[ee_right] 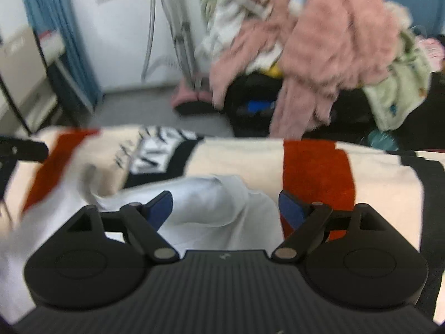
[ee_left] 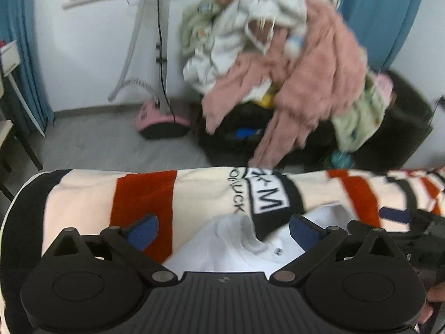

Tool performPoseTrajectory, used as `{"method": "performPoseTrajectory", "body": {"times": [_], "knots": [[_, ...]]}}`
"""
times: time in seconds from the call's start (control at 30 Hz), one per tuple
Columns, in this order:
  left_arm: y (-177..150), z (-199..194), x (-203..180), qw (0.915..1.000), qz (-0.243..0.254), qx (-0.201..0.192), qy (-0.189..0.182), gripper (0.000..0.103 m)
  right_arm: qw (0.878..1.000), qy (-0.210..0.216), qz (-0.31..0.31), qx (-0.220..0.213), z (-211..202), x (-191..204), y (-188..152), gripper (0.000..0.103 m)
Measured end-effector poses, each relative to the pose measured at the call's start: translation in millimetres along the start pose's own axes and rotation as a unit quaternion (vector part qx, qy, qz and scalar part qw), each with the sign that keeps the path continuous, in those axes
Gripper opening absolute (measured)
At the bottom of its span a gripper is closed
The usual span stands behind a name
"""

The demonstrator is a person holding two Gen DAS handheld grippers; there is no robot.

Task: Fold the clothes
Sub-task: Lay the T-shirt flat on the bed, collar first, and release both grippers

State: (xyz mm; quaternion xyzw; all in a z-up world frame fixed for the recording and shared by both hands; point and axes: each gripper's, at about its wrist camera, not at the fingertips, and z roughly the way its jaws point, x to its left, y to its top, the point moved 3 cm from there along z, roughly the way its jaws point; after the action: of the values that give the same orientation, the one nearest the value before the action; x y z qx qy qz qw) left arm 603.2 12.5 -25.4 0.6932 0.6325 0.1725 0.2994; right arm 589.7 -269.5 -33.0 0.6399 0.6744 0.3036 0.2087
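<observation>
A white garment [ee_left: 236, 250] with a small button lies on a cream blanket with red and black stripes [ee_left: 83, 200]. My left gripper [ee_left: 224, 229] is open above the white garment, its blue pads wide apart. The right gripper's blue pad shows at the right edge of the left wrist view [ee_left: 395, 214]. In the right wrist view my right gripper [ee_right: 225, 207] is open over the same white garment [ee_right: 211, 203], which bulges up between the fingers, on the blanket [ee_right: 314, 172].
A heap of pink, white and pale green clothes [ee_left: 292, 55] is piled on a black seat [ee_left: 400, 128] beyond the blanket's far edge. A pink garment steamer [ee_left: 161, 122] stands on the grey floor. Blue curtains hang at both sides.
</observation>
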Motion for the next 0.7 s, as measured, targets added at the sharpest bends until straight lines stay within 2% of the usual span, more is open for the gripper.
{"method": "performPoseTrajectory", "body": {"times": [0.13, 0.4, 0.57, 0.7], "knots": [[-44, -79, -28, 0.9982, -0.017, -0.058, 0.003, 0.101, 0.997, 0.008, 0.021, -0.073, -69, 24, -32, 0.084], [-205, -229, -49, 0.9886, -0.031, -0.148, 0.006, 0.101, 0.979, 0.016, 0.057, -0.193, -243, 60, -157, 0.085], [-285, -296, -62, 0.9839, -0.048, -0.172, 0.003, 0.101, 0.976, 0.02, 0.055, -0.208, -317, 76, -233, 0.085], [-315, -331, -70, 0.9794, -0.029, -0.2, 0.005, 0.101, 0.973, 0.025, 0.062, -0.22, -350, 79, -273, 0.085]]}}
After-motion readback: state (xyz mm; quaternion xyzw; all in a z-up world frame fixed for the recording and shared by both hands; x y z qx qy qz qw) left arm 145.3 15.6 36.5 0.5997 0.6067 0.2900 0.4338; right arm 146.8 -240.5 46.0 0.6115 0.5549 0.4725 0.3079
